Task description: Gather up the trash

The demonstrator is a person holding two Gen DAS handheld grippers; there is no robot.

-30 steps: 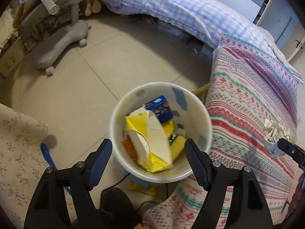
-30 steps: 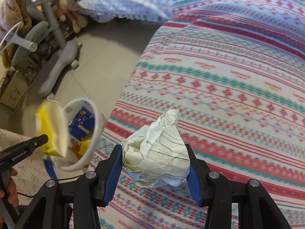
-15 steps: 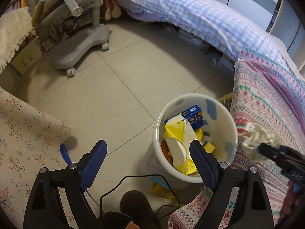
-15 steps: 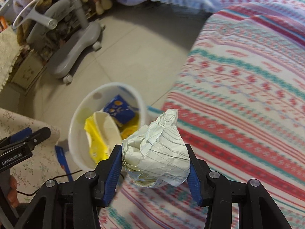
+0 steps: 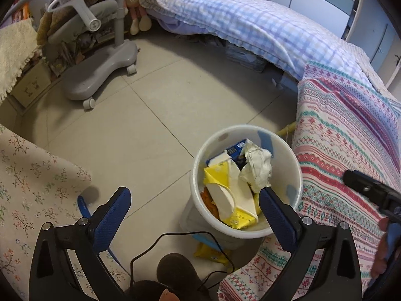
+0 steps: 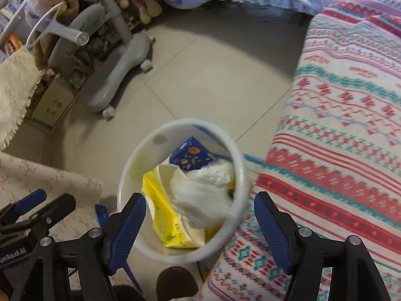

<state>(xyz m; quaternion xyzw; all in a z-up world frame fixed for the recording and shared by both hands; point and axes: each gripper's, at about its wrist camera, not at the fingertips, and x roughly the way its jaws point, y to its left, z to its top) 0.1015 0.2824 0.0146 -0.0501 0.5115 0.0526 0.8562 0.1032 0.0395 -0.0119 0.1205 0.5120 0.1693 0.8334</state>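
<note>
Crumpled paper (image 6: 203, 190) lies in the bin (image 6: 130, 173), beyond both grippers' spread, empty fingers (image 6: 269, 225)

A home bedroom: bed (image 5: 250, 22), soft toys (image 5: 136, 7), tiled floor (image 5: 155, 115)

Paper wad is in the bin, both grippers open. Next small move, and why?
Probably reach the left gripper down for the yellow wrapper lying on the floor at the base of the white bin. The crumpled paper already sits in the bin, the right gripper is open and empty, and that wrapper looks like remaining trash.
</note>
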